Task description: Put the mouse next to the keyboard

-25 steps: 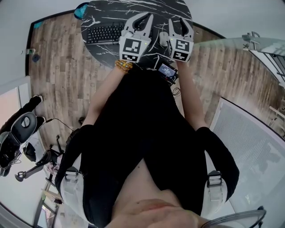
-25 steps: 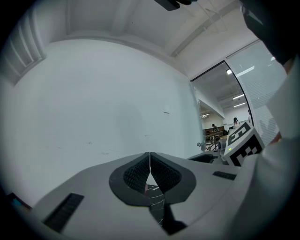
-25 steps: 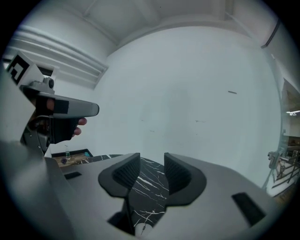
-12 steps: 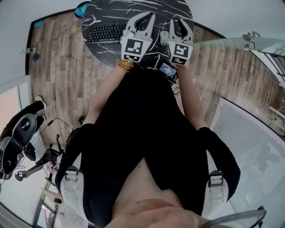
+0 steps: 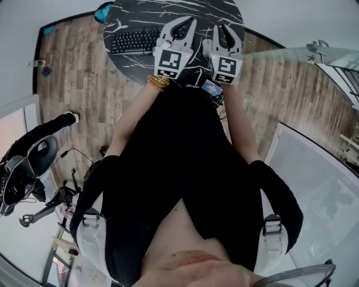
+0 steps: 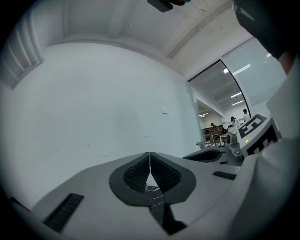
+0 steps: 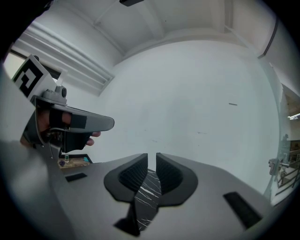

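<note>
Round black marble table (image 5: pixel 140 12): both grippers are held level over its near half, fingers pointing away from the person.

Keyboard (image 5: pixel 133 41): flat on the marble, off to the left of the left gripper's fingers and near them.

Left gripper (image 5: pixel 188 21): in its own view the ribbed fingers (image 6: pixel 136 176) meet tip to tip. They hold nothing; only a sliver of marble shows in the hollow behind the tips.

Right gripper (image 5: pixel 226 27): just right of the left one, side by side and apart. Its jaws have just been closing. The fingers (image 7: pixel 171 176) now stand at a narrow slit with the tips not quite meeting. Nothing is between them; veined marble shows through the gap.

Mouse (image 5: pixel 206 47): a small pale shape on the table, between the two grippers. It sits close against the left flank of the right gripper, back from its fingertips and outside the jaws. It is well right of the keyboard, with the left gripper's fingers in between. The head view gives too little detail to tell whether the gripper touches it.
</note>
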Demonstrator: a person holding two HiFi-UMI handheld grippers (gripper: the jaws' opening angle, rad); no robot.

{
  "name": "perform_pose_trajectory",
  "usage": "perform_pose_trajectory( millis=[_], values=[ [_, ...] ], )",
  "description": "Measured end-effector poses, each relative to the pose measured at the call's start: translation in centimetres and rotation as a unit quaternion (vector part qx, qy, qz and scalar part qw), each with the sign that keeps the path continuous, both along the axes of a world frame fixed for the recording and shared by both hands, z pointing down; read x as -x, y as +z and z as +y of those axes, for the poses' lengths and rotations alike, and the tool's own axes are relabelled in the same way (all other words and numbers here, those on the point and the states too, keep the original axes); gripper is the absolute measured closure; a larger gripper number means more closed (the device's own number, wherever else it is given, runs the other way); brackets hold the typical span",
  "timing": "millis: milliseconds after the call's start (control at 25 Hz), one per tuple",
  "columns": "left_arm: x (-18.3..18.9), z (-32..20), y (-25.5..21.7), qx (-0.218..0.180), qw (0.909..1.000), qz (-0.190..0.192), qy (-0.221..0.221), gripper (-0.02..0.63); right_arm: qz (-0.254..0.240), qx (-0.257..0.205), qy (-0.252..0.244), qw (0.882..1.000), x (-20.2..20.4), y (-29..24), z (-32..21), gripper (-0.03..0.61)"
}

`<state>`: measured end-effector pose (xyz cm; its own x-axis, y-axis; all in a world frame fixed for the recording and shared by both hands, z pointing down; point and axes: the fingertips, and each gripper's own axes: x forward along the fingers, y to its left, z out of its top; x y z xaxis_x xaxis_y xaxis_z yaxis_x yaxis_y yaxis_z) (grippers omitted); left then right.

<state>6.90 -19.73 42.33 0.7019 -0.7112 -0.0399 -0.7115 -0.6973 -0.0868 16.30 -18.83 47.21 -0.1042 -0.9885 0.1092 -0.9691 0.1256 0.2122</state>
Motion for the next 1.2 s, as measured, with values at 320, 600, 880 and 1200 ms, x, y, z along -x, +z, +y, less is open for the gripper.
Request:
perform_pose_trajectory(
  millis=[320,600,880,1200],
  values=[
    [0.4,-0.4,0.5,0.003,1.0000,-0.001,-0.003,0.597,-0.003,0.000,0.001,1.000,0.1,0.2,-0.3,0.514],
    [0.6,-0.5,0.8,0.007,1.0000,0.000,-0.006,0.597,-0.007,0.007,-0.001,1.000,0.3,0.6,-0.1,0.517],
    [0.2,-0.4,0.8,0.008,1.0000,0.001,-0.002,0.597,-0.001,0.017,0.001,1.000,0.1,0.9,-0.1,0.523],
    [0.5,-0.6,0.9,0.011,0.9999,0.002,-0.004,0.597,0.003,0.020,0.003,1.000,0.1,1.2,-0.1,0.526]
  ],
)
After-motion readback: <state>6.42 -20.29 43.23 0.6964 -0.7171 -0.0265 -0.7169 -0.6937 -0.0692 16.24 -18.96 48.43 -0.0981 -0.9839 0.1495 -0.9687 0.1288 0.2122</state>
